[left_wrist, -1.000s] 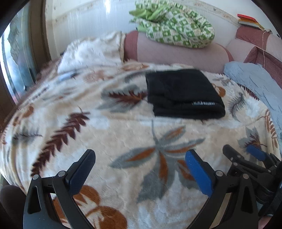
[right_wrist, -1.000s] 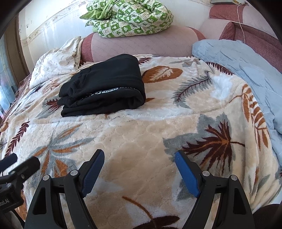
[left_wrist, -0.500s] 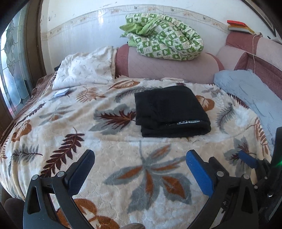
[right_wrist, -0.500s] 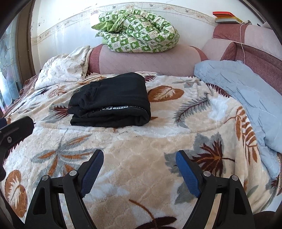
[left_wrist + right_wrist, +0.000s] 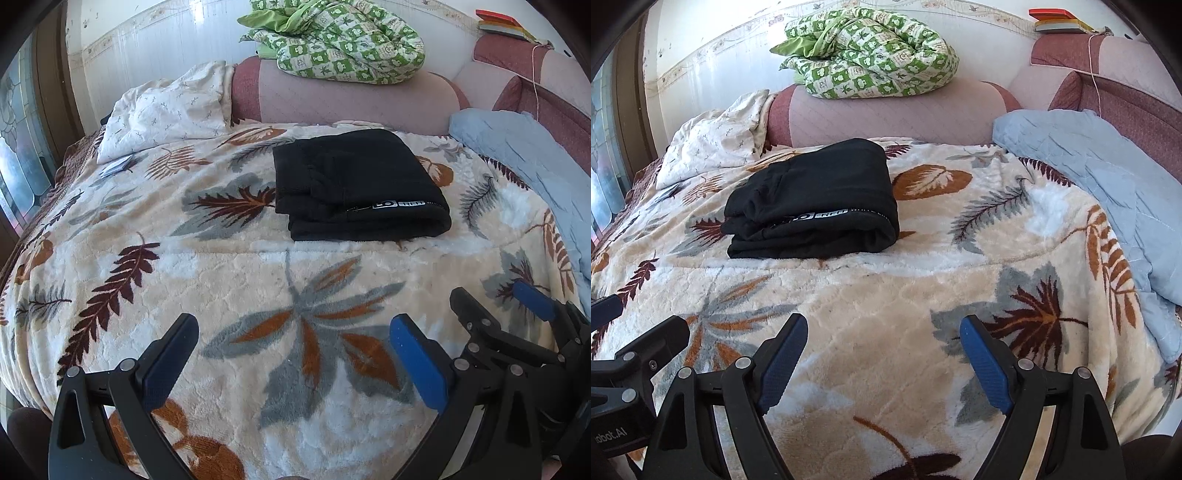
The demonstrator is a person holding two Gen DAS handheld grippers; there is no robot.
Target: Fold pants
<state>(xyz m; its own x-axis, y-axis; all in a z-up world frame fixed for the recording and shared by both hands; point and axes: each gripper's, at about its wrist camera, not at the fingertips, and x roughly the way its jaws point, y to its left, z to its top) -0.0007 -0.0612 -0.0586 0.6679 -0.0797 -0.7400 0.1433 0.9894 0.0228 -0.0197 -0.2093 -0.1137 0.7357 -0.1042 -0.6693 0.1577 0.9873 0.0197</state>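
Note:
The black pants [image 5: 354, 184] lie folded into a compact rectangle on the leaf-patterned blanket [image 5: 258, 280], a white logo strip on the near fold. They also show in the right wrist view [image 5: 816, 199]. My left gripper [image 5: 291, 354] is open and empty, held over the blanket well short of the pants. My right gripper [image 5: 882, 354] is open and empty too, also short of the pants. The right gripper shows at the right edge of the left wrist view [image 5: 509, 317], and the left gripper at the left edge of the right wrist view [image 5: 635, 350].
A green checked quilt [image 5: 340, 40] lies on the pink bolster [image 5: 351, 96] at the back. A white pillow [image 5: 162, 110] is back left, a light blue quilt [image 5: 1108, 177] on the right. Books [image 5: 1056, 20] sit on the headboard. A window [image 5: 14, 155] is at left.
Both grippers tilted up and drew back slightly half a second ago, then dipped again. The pants have not moved. Both grippers stayed open.

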